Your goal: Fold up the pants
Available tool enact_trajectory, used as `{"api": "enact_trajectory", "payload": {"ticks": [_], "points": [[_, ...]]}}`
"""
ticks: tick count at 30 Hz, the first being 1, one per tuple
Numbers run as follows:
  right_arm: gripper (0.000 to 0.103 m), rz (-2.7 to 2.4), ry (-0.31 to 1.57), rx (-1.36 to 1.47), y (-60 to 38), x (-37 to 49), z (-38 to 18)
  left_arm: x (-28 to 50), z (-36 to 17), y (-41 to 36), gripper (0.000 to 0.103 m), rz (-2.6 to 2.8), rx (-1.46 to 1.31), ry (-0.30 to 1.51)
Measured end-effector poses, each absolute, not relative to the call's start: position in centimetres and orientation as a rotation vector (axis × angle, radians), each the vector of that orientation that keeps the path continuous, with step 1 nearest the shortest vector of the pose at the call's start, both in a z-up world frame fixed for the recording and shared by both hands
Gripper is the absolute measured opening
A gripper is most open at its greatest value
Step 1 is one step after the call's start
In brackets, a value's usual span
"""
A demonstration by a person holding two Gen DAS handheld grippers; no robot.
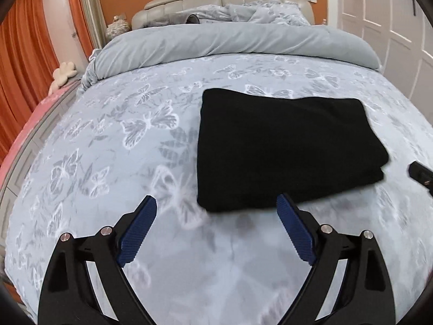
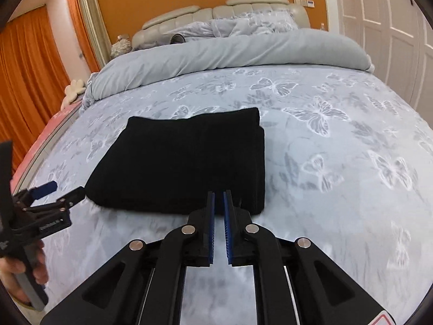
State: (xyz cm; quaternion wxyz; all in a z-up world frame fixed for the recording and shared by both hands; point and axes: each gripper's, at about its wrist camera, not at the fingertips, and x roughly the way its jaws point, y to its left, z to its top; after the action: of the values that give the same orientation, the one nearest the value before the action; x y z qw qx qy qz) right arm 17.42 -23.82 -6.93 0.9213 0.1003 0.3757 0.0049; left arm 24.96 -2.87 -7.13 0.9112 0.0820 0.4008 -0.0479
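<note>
Nothing much looks left to fold: on the bed, the black pants lie as a squared stack mid-mattress, nearer the foot edge. My left gripper hangs spread wide and empty; my right gripper is nearly closed, holding nothing.

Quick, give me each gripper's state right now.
Left gripper: open, empty, just short of the folded black fabric pants.
Right gripper: nearly shut, only a thin gap, nothing held.
</note>
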Motion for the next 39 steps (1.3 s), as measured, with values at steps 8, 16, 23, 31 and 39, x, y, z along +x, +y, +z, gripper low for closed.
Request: {"api": "enact_trajectory", "payload": {"ticks": [8, 16, 23, 31, 39], "points": [[0.008, -0.034, 0.756, 0.185, -22.1, 14.6, -8.5, 20.5, -8.4, -2.4, 0.088, -0.123, 0.156, 0.836], [0.008, -0.065, 0.767, 0.194, -22.7, 13.8, -9.7, 19.4, -10.2, -3.8, 0.089, -0.143, 0.183, 0.829], [0.008, -0.066, 0.785, 0.18, -22.4, 13.9, -10.5, 19.7, -11.1, -3.9, 0.089, -0.153, 0.164, 0.855], [0.008, -0.06, 0.791, 0.172, -21.9, 13.9, -11.0, 19.2, -10.7, -4.1, 0.093, -0.12, 0.183, 0.798], [0.008, -0.054, 0.789, 0.16, -21.3, 13.9, -11.1, 19.0, -10.9, -4.5, 0.093, -0.153, 0.182, 0.798]]}}
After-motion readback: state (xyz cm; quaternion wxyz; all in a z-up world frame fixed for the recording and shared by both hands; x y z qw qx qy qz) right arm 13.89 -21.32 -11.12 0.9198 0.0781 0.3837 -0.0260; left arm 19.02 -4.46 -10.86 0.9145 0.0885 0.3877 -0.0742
